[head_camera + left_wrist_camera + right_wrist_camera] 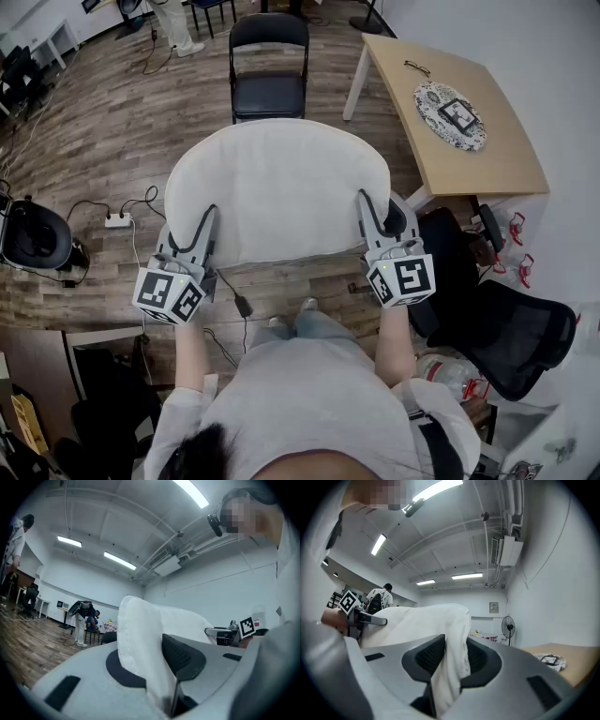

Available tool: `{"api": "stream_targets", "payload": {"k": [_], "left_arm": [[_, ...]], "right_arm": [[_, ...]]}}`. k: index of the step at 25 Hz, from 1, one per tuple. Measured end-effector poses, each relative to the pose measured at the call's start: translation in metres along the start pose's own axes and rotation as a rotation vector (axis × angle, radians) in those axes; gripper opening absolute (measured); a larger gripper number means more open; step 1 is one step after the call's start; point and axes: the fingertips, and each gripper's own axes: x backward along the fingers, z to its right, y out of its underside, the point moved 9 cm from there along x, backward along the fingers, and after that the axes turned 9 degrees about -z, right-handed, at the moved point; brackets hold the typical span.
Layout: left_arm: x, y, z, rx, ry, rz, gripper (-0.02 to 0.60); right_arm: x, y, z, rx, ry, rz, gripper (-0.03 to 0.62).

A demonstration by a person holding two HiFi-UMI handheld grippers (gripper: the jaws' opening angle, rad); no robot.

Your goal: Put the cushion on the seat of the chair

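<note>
Wood-plank floor (103, 141) runs under everything. Nearest the person, the left gripper (206, 220) and right gripper (377, 208) each carry a cube printed with square black-and-white marker patterns. Both pairs of jaws pinch the white cushion (277, 187), one at each side edge, with fabric bunched between the pads. Beyond it stands the black chair (269, 94). The cushion is held short of its seat and hides its front legs.

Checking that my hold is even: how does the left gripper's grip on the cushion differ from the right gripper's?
The left gripper pinches the cushion at its left edge, the right gripper at its right edge. Between the left jaws the edge stands smooth; between the right it bunches in folds. Both are shut on it.
</note>
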Motion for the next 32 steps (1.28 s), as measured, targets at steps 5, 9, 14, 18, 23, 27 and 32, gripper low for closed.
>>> {"api": "stream_targets", "payload": {"k": [5, 9, 14, 18, 23, 27, 32], "left_arm": [[0.008, 0.003, -0.001, 0.0, 0.0, 0.007, 0.104], [0.016, 0.003, -0.005, 0.005, 0.001, 0.005, 0.104], [0.018, 0.003, -0.006, 0.007, 0.006, 0.008, 0.104], [0.02, 0.003, -0.008, 0.005, 0.011, 0.01, 0.104], [0.02, 0.006, -0.014, 0.005, 0.017, 0.008, 0.104], [0.004, 0.01, -0.013, 0.009, 0.022, -0.007, 0.104], [-0.028, 0.003, -0.028, 0.003, 0.011, -0.004, 0.104]], "right_arm": [[0.003, -0.002, -0.008, 0.007, 0.001, 0.006, 0.083], [0.006, -0.003, -0.017, 0.008, 0.008, 0.004, 0.083], [0.008, -0.004, -0.021, 0.011, 0.014, 0.005, 0.083], [0.01, -0.005, -0.025, 0.016, 0.015, 0.007, 0.083], [0.007, -0.001, -0.028, 0.003, 0.017, 0.003, 0.083], [-0.002, 0.005, -0.014, -0.003, 0.017, -0.022, 0.083], [-0.036, 0.007, 0.007, -0.006, 0.009, -0.011, 0.084]]}}
